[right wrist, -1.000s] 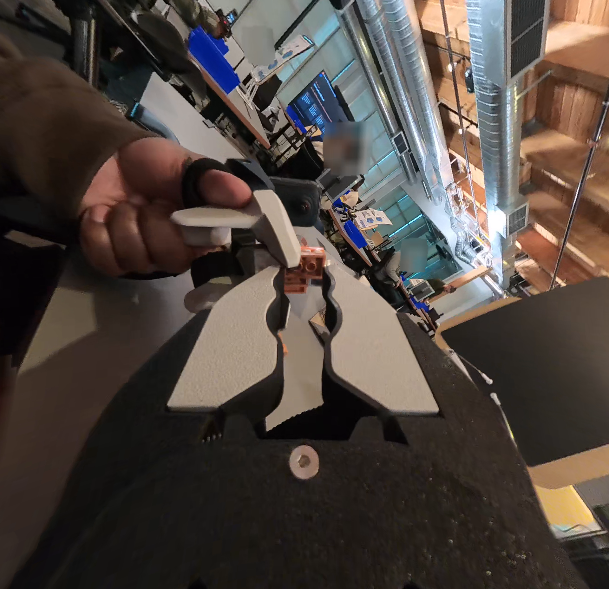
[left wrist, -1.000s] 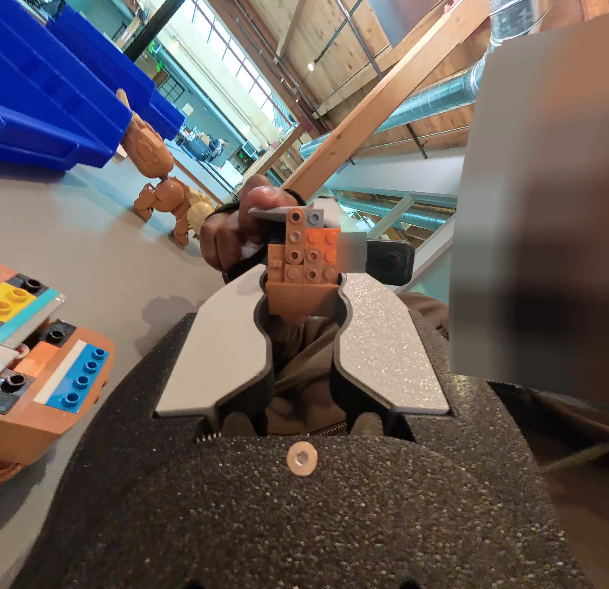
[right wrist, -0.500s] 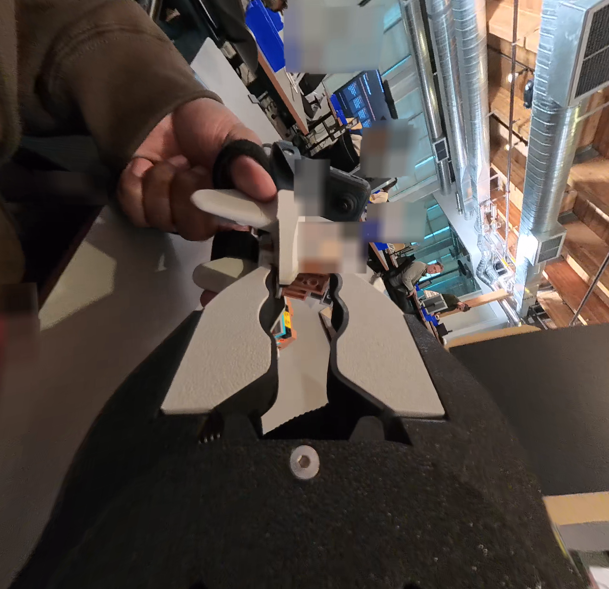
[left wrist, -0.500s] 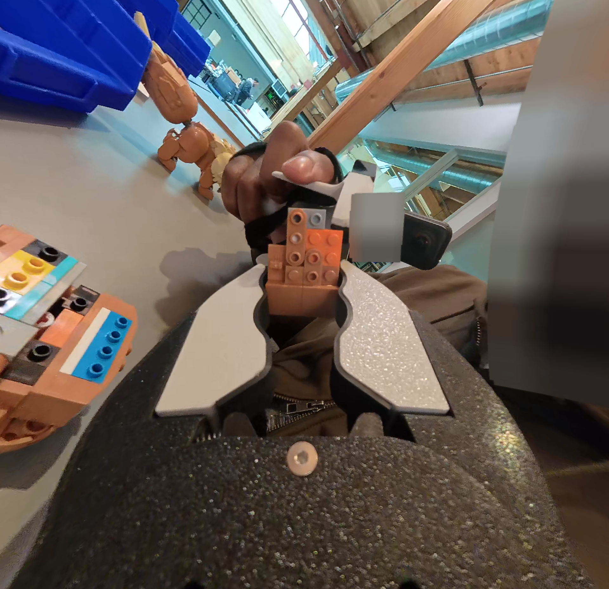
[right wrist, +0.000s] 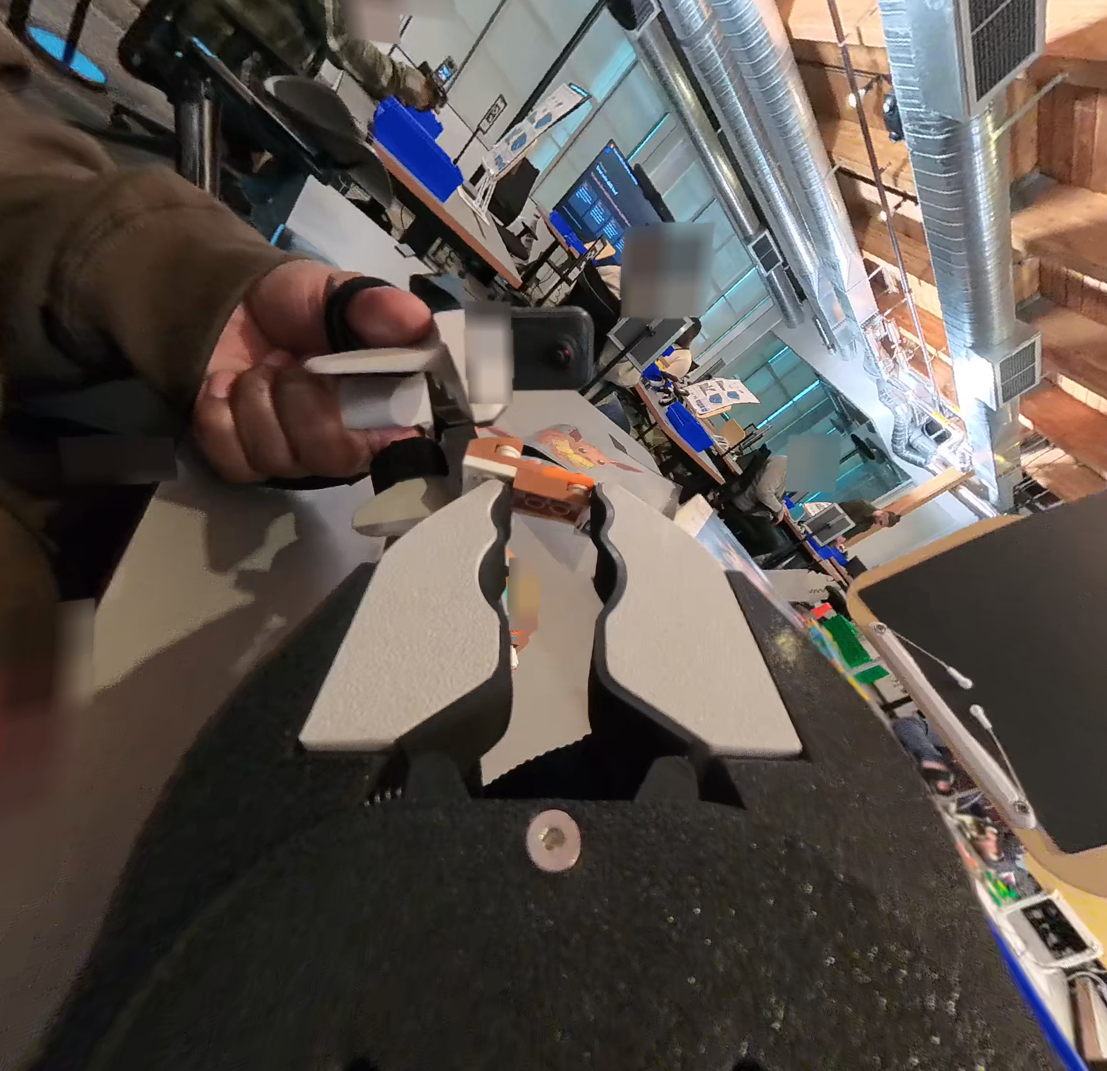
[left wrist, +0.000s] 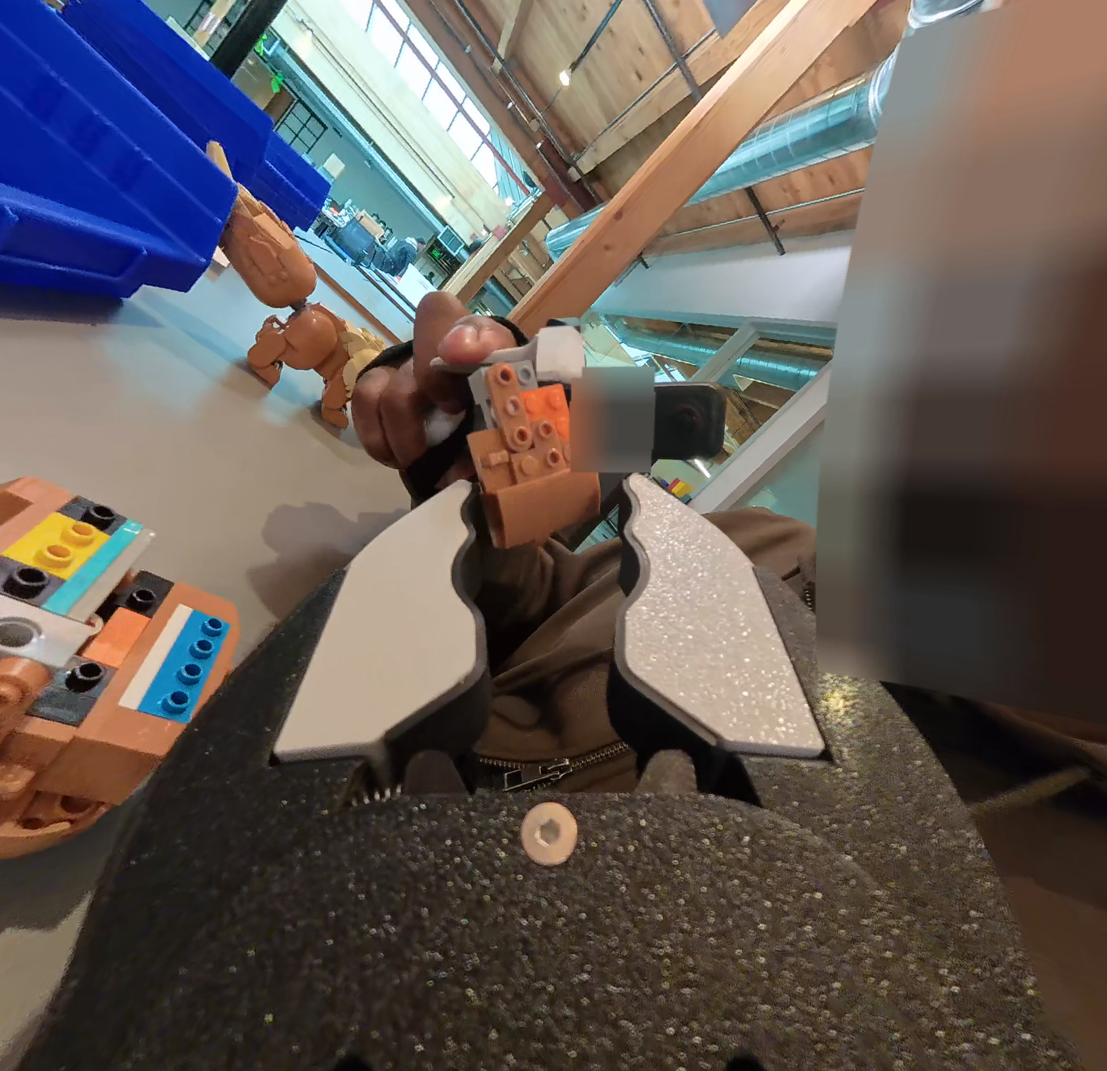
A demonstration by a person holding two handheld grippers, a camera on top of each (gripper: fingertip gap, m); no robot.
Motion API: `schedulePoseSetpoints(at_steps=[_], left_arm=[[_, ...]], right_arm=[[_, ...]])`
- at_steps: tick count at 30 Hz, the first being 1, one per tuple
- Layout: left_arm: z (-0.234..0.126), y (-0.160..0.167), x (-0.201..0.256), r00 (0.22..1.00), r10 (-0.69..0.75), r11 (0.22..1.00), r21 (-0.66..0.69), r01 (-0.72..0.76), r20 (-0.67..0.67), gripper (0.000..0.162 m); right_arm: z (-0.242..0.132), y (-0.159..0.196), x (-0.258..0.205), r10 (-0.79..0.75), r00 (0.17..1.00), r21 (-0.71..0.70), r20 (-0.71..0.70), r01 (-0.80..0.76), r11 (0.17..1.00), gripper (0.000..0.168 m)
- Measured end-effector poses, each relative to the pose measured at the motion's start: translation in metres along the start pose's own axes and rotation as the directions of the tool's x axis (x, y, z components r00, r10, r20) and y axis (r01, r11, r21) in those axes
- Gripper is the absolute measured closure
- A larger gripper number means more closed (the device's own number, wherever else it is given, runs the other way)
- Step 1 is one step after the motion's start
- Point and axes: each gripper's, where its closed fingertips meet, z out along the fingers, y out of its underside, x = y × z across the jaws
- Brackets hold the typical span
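Presently: small cluster of brown and orange studded plastic bricks (left wrist: 527,455) is aloft over the grey desk (left wrist: 150,419), tilted, pinched between the tips of the right gripper (right wrist: 550,494). Left gripper (left wrist: 548,491) is spread wide and holds nothing; one finger is just beside the cluster, contact unclear. Larger multi-coloured brick build (left wrist: 90,653) sits on the desk nearby. Brown brick figure (left wrist: 299,335) and blue plastic bins (left wrist: 90,173) are toward the desk's far edge.

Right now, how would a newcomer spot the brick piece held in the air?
Above the grey table, ahead of the open left gripper, the right gripper holds a small brick cluster. Unlike the bigger build lying on the table, it is mostly brown and orange.
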Motion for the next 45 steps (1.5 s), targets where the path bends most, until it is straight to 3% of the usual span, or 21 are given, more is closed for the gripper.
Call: schedulePoseSetpoints(at_steps=[9,13,16,22,29,33,37,42,45], left_arm=[[0.004,-0.002,-0.011,0.998,0.027,0.998,0.047,-0.030,0.059,0.123],[0.005,-0.009,-0.007,1.000,0.012,0.992,0.125,-0.014,0.017,0.124],[0.004,-0.015,0.001,0.994,-0.059,0.976,0.203,0.076,-0.089,0.124],[-0.001,-0.023,0.018,0.961,-0.081,0.947,0.282,0.157,-0.264,0.124],[-0.009,-0.033,0.034,0.933,-0.010,0.930,0.339,0.140,-0.360,0.124],[-0.008,-0.033,0.028,0.951,0.014,0.933,0.347,0.099,-0.310,0.124],[-0.005,-0.028,0.018,0.982,0.142,0.942,0.321,-0.094,-0.128,0.124],[-0.005,-0.027,0.008,0.938,0.332,0.904,0.251,-0.347,0.104,0.124],[-0.004,-0.025,0.006,0.902,0.397,0.880,0.207,-0.427,0.171,0.124]], right_arm=[[0.004,0.004,0.004,0.005,1.000,-0.047,-0.025,-0.006,0.999,0.144],[0.005,-0.001,0.009,0.035,0.999,-0.034,-0.027,-0.035,0.999,0.145],[0.008,-0.007,0.012,0.094,0.996,-0.006,-0.013,-0.094,0.996,0.145],[0.008,-0.020,0.018,0.297,0.955,0.085,-0.008,-0.295,0.952,0.144],[0.009,-0.014,0.020,0.587,0.808,0.055,-0.049,-0.585,0.809,0.143],[0.013,-0.016,0.016,0.687,0.725,0.049,-0.047,-0.685,0.727,0.144],[0.014,-0.012,0.017,0.804,0.595,0.063,-0.027,-0.801,0.595,0.144],[0.013,-0.011,0.017,0.913,0.401,0.094,0.076,-0.914,0.394,0.146],[0.013,-0.012,0.016,0.930,0.346,0.094,0.125,-0.937,0.336,0.146]])
